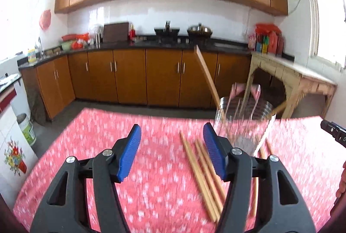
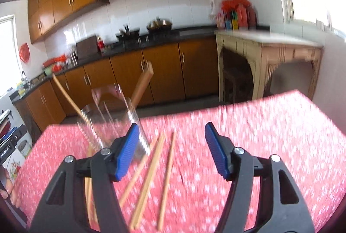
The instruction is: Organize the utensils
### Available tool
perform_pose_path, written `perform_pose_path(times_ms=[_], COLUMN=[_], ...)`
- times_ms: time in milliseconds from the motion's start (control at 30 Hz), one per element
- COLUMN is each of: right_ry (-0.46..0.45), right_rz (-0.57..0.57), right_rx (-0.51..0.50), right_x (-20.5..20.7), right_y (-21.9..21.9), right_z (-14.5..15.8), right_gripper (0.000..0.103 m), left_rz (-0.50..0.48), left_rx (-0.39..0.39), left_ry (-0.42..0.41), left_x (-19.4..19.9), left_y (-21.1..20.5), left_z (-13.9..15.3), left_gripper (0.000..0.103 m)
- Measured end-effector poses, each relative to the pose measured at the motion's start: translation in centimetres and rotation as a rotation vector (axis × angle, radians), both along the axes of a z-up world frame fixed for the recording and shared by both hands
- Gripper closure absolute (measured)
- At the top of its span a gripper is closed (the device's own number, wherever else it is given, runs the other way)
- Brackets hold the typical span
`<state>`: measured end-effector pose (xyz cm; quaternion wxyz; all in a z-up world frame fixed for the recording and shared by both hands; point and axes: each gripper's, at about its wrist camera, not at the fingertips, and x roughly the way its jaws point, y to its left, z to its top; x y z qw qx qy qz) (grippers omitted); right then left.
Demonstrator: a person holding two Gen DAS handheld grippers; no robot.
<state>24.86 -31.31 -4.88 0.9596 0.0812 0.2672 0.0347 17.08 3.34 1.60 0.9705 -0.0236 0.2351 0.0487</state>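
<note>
2 blue-padded grippers are seen over a red floral tablecloth (image 1: 151, 200). The left gripper (image 1: 172, 152) is spread apart with nothing between its pads; the right gripper (image 2: 170, 151) is likewise spread and empty. Wooden chopsticks (image 2: 151, 176) are scattered loose beside a clear glass tumbler (image 1: 242, 124), in which 2 more are propped. Partial lettering "GenRobot.AI" is seen on the other device at the right view's left edge.

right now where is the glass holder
In the left wrist view the glass holder stands on the red tablecloth, right of centre, just beyond the loose chopsticks.
</note>
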Motion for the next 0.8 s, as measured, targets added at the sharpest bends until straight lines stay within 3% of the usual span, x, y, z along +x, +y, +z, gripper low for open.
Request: perform_pose_path(times_ms=[33, 100, 200, 367, 500, 600, 800], right_ry=[0.041, 0.116, 0.223, 0.308, 0.301, 0.308, 0.320], right_rz=[0.015, 0.047, 0.098, 0.126, 0.120, 0.080, -0.026], right_rx=[0.009, 0.022, 0.024, -0.023, -0.077, -0.115, -0.045], right_x=[0.0, -0.1, 0.0, 0.1, -0.1, 0.0, 0.9], right_y=[0.1, 0.5, 1.6, 3.5, 4.4, 4.2, 0.6], right_z=[-1.5, -4.2, -7.9, -11.1, -11.3, -11.2, -10.9], right_gripper=[0.042, 0.055, 0.067, 0.069, 0.072, 0.095, 0.095], left_rz=[-0.003, -0.013, -0.026, -0.050, -0.080, -0.094, -0.118], left_rx=[-0.002, -0.006, -0.005, 0.001, -0.003, -0.009, -0.035], left_ry=[0.021, 0.076, 0.138, 0.211, 0.266, 0.293, 0.337], left_x=[-0.1, -0.2, -0.3, -0.5, -0.3, -0.1, 0.2], left_y=[0.0, -0.3, -0.8, -2.1, -2.9, -3.6, -4.0], left_z=[-0.8, -3.0, -5.6, -8.2, -9.6, -10.4, -11.5], left_gripper=[0.043, 0.043, 0.043, 0.043, 0.043, 0.044, 0.054])
